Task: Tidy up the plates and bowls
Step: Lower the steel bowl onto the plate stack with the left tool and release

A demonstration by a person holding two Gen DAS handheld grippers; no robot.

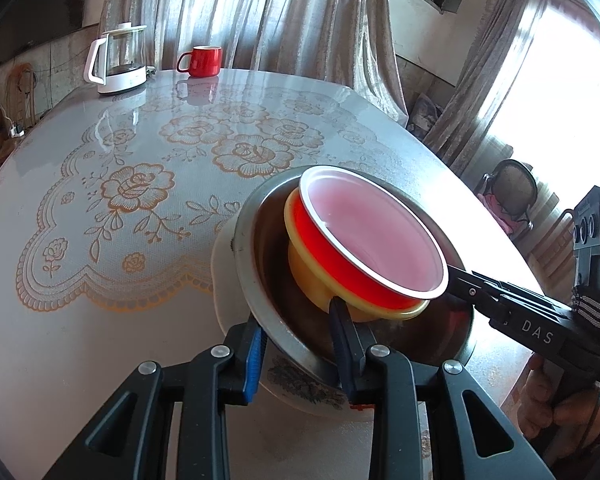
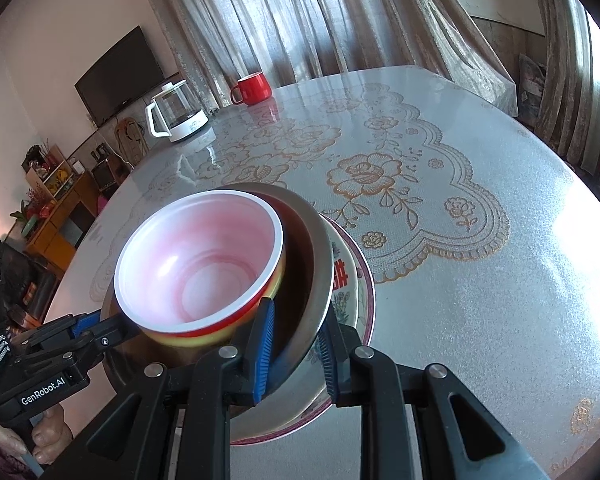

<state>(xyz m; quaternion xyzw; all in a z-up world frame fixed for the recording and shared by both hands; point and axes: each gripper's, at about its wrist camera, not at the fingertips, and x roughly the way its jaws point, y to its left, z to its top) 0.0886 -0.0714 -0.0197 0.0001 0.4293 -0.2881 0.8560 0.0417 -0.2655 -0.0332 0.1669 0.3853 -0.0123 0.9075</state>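
Resting on the table, a patterned plate carries a steel bowl; inside it sits a yellow bowl with a red bowl nested on top, tilted. The left gripper pinches the steel bowl's near rim, one finger outside, one inside. The right gripper pinches the opposite side of the same rim. A red mug and kettle stand well apart at the far edge.
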